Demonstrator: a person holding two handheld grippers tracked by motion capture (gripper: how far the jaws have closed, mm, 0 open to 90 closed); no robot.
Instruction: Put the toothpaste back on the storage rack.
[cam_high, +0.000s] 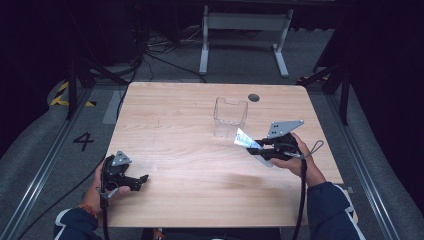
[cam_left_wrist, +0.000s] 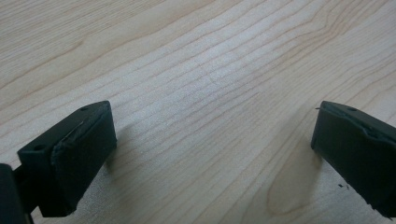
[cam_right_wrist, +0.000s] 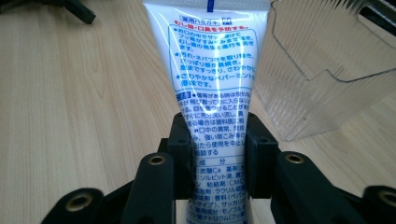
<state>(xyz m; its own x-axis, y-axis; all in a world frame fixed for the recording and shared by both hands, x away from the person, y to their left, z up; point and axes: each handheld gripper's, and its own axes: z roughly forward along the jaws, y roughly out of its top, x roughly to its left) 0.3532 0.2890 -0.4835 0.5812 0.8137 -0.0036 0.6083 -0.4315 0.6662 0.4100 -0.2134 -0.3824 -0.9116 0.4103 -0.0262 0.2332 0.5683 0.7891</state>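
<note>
- High view: your right gripper (cam_high: 254, 145) carries the tube (cam_high: 244, 137) above the table (cam_high: 200, 165), its free end just beside the clear bin (cam_high: 229, 116). You seem to be mid-carry; dropping it in likely calls for lifting and tipping it over the rim. Your left gripper (cam_high: 141, 180) rests low near the front left edge.
- Left gripper view: jaws spread wide over bare wood, nothing between them.
- Right gripper view: jaws clamped on the tube's midsection; the bin stands ahead to the right.
</note>
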